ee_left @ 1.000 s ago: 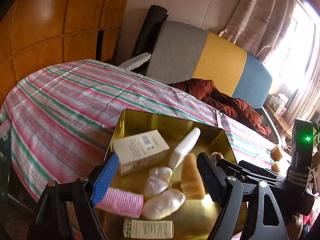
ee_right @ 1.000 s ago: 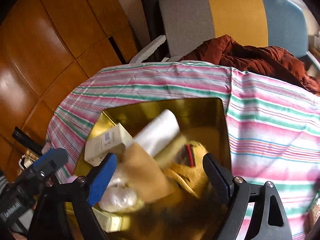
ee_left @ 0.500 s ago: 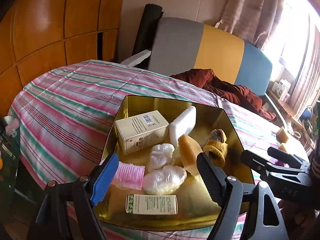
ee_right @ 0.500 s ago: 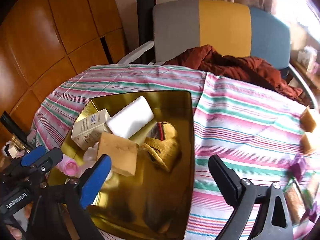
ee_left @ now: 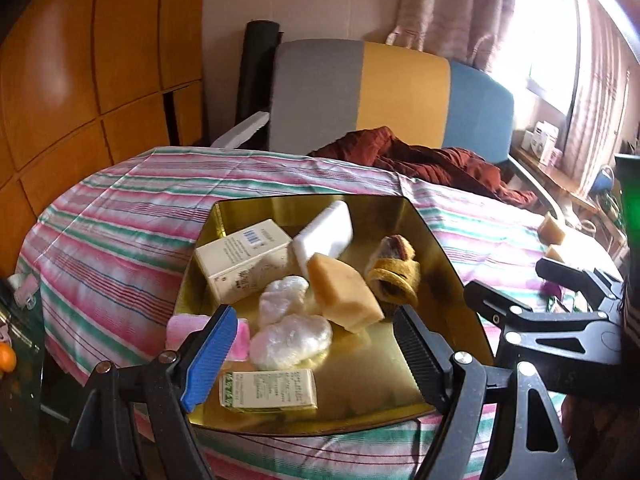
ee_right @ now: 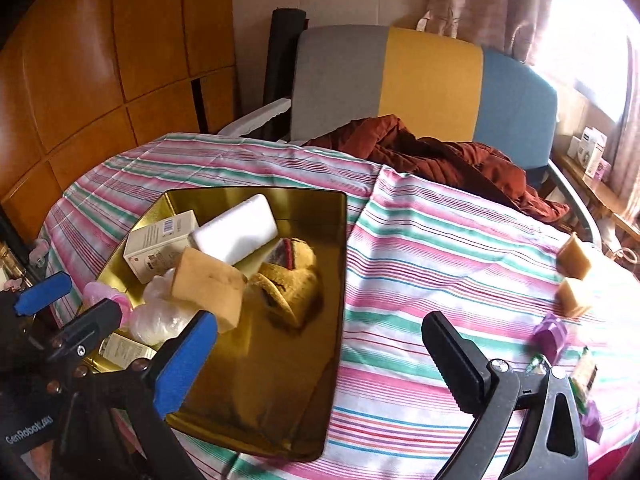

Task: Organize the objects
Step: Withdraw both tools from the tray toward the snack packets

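Right up front, right gripper [ee_right: 320, 356] wide open and empty, left gripper [ee_left: 312, 352] open too, nothing held. Further right on the bench [ee_right: 420, 240]: purple box [ee_right: 551, 334], then two tan sponge blocks [ee_right: 574, 296]. Off to the left, gold tray [ee_right: 280, 360], already loaded. Right side clearly nearer.

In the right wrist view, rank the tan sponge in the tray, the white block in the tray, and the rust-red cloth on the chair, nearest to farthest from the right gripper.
From the right gripper:
1. Tan sponge, just beyond the blue finger, in the gold tray.
2. White block, deeper in the tray, behind the sponge.
3. Rust-red cloth, past the table's far edge, on the chair.
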### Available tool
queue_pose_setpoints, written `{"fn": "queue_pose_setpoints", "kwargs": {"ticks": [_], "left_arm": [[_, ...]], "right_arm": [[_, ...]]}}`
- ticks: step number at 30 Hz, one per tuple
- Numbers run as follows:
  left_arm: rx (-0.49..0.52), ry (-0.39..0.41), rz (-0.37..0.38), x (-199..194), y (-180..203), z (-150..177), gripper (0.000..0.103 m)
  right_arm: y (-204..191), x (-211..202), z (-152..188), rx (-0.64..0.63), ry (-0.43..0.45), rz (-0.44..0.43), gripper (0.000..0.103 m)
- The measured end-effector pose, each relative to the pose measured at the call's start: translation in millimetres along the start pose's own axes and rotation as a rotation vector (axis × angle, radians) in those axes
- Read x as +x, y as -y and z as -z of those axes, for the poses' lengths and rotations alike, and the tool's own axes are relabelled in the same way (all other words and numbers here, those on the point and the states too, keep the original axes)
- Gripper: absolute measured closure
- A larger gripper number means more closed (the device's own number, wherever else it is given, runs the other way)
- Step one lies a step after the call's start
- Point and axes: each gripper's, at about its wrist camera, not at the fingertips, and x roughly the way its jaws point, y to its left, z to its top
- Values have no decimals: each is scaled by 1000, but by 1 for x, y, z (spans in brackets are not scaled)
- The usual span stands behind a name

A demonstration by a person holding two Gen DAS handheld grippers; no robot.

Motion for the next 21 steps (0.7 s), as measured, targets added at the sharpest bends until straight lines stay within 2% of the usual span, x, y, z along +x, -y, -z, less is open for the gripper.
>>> {"fn": "queue_pose_setpoints", "kwargs": {"ticks": [12,21], "left_arm": [[86,-24,49,1,30,6,21],[117,-42,132,5,47,9,21]], "right_arm": [[47,-9,13,68,-13,71,0],[112,-15,27,105,-51,204,0]]}}
